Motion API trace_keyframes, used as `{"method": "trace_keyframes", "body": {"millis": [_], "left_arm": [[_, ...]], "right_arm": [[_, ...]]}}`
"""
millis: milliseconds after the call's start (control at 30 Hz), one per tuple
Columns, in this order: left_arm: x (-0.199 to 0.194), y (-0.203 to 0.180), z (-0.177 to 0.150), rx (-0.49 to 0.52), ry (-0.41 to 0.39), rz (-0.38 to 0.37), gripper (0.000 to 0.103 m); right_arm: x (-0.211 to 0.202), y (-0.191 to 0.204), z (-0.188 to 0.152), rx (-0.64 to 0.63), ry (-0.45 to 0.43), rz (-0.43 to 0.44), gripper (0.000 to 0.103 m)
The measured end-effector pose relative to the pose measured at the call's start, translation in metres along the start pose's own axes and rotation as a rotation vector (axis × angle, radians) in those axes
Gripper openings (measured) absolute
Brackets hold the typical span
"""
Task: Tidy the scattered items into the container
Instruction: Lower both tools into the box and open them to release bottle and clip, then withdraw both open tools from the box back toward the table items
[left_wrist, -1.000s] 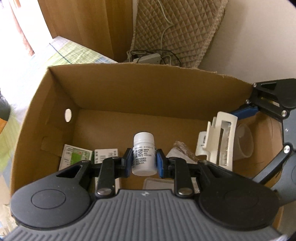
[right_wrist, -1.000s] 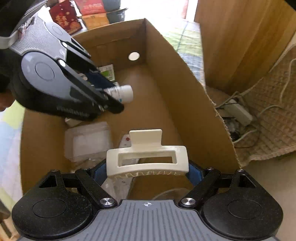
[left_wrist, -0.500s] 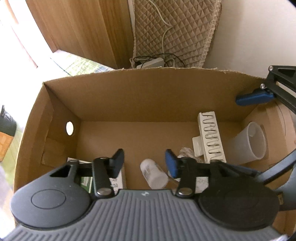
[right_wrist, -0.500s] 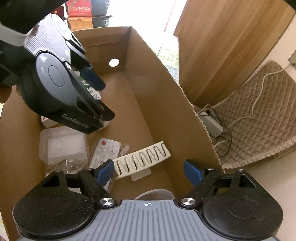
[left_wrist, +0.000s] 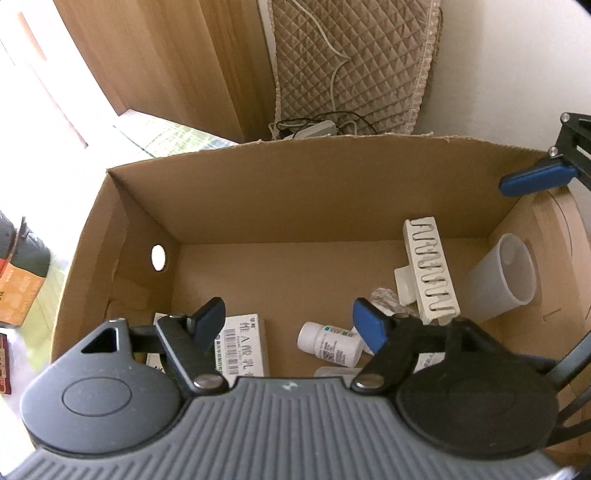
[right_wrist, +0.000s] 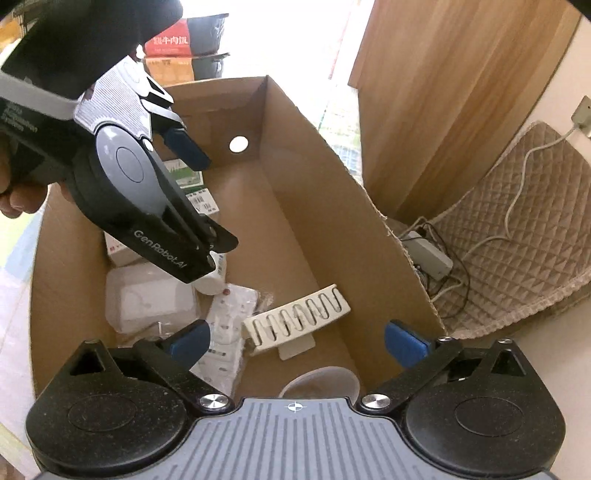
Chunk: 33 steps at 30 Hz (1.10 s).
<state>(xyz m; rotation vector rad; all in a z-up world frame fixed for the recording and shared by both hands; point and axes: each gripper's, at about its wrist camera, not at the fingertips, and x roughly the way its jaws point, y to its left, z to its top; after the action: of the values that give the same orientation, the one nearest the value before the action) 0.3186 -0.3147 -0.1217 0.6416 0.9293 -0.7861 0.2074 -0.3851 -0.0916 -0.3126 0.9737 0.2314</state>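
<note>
- Wooden panelling and a quilted mat (left_wrist: 354, 62) back the cardboard box (left_wrist: 314, 192).
- Left gripper (left_wrist: 291, 321) and right gripper (right_wrist: 297, 338): both spread apart, empty.
- Pill bottle (left_wrist: 328, 345) at 6 o'clock: light, stiff, likely slippery; grip its body crosswise.

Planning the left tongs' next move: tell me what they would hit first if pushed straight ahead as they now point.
Probably the white pill bottle, lying on its side on the floor of the cardboard box, roughly between the open left tongs. Depth is uncertain; aimed slightly higher, they would meet bare box floor instead.
</note>
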Motion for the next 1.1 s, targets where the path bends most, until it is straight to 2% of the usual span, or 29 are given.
{"method": "trace_keyframes", "body": {"millis": [433, 800, 1100], "left_arm": [[-0.02, -0.002, -0.007, 0.008, -0.019, 0.037, 0.077], [-0.047, -0.005, -0.014, -0.015, -0.038, 0.062, 0.089], [-0.079, 0.003, -0.025, -0.082, -0.068, 0.093, 0.095]], "right_arm": [[-0.019, -0.001, -0.007, 0.109, -0.011, -0.03, 0.103], [-0.056, 0.004, -0.015, 0.239, -0.103, -0.023, 0.103], [-0.079, 0.015, -0.02, 0.326, -0.14, -0.02, 0.103]]}}
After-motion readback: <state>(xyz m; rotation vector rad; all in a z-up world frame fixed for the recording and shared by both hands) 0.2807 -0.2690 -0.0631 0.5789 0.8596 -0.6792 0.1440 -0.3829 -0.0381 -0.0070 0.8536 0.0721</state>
